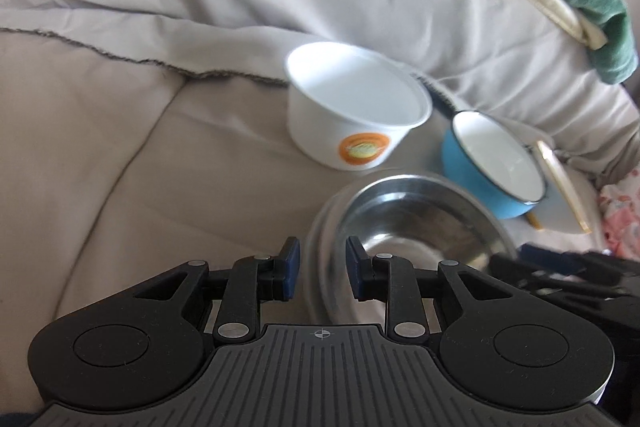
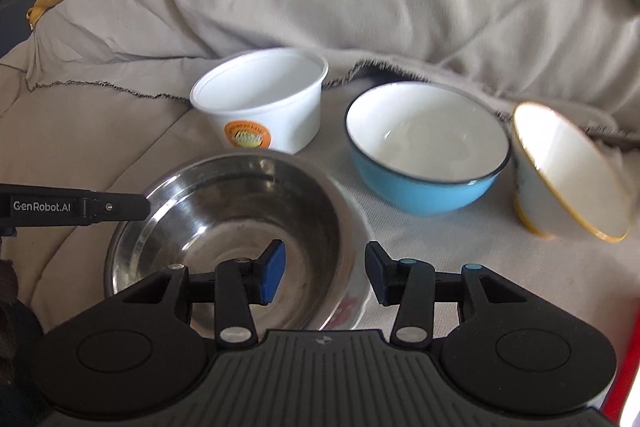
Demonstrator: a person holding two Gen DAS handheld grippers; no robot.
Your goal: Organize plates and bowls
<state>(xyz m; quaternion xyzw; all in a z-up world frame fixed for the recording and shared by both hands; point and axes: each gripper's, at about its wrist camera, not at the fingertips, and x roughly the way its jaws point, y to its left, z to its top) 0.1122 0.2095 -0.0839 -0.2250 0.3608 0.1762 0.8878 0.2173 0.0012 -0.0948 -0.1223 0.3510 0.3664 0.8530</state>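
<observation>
Steel up front: the steel bowl [image 2: 240, 239] sits nested on a white plate [image 2: 356, 299] on the beige blanket [image 2: 100, 131], closest to both tools. Right gripper [image 2: 325, 273] has its jaws apart, straddling the near-right rim of bowl and plate, pads not pressing. Left gripper [image 1: 323, 273] is also parted, its pads either side of the bowl's left rim, though blur makes contact hard to call; from the right wrist its finger shows at the bowl's far-left edge. That steel looks stiff, light and slick, so I'd pinch the thin rim squarely; the soft bedding underneath may let it tip. Just beyond, the white tub [image 2: 264, 103] looks flimsy. Beside it the blue bowl [image 2: 428, 151] sits upright, likely chip-prone, and the gold-rimmed bowl [image 2: 572, 171] lies tipped on its side, farthest right.
</observation>
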